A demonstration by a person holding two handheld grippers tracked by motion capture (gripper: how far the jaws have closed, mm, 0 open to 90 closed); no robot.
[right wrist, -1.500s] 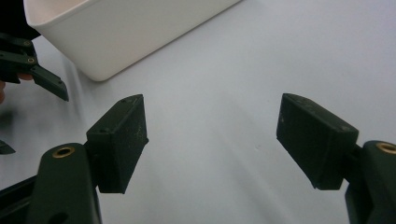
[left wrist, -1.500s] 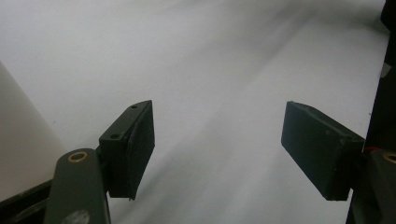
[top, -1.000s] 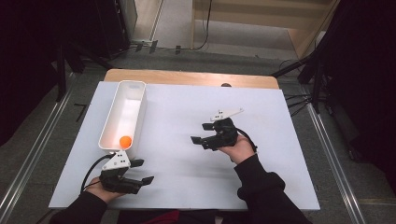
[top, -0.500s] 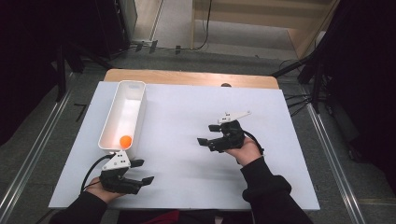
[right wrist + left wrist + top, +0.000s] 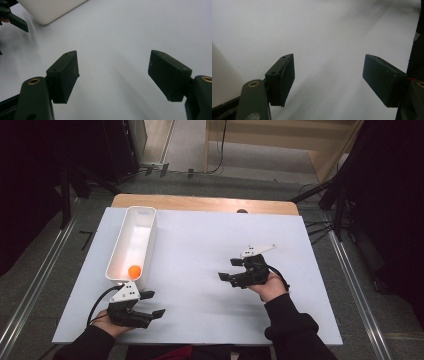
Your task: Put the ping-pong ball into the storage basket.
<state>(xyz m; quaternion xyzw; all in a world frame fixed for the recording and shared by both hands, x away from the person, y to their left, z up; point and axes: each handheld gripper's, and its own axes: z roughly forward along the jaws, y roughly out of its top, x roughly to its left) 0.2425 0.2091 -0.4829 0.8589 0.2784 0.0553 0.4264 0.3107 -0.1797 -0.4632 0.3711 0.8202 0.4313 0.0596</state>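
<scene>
One white worktop (image 5: pixel 200 250) carries a long white tray (image 5: pixel 142 222) along its left side, with an orange ball (image 5: pixel 134 271) lying at the tray's near end. The left tongs (image 5: pixel 152 303), spread and holding nothing, sit just below the tray; the right tongs (image 5: pixel 229 269) are likewise spread.

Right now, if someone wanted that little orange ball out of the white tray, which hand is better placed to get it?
Probably the left. The left gripper sits open just below the near end of the white tray, where the orange ball lies. The right gripper, also open, is well across the white table.
</scene>
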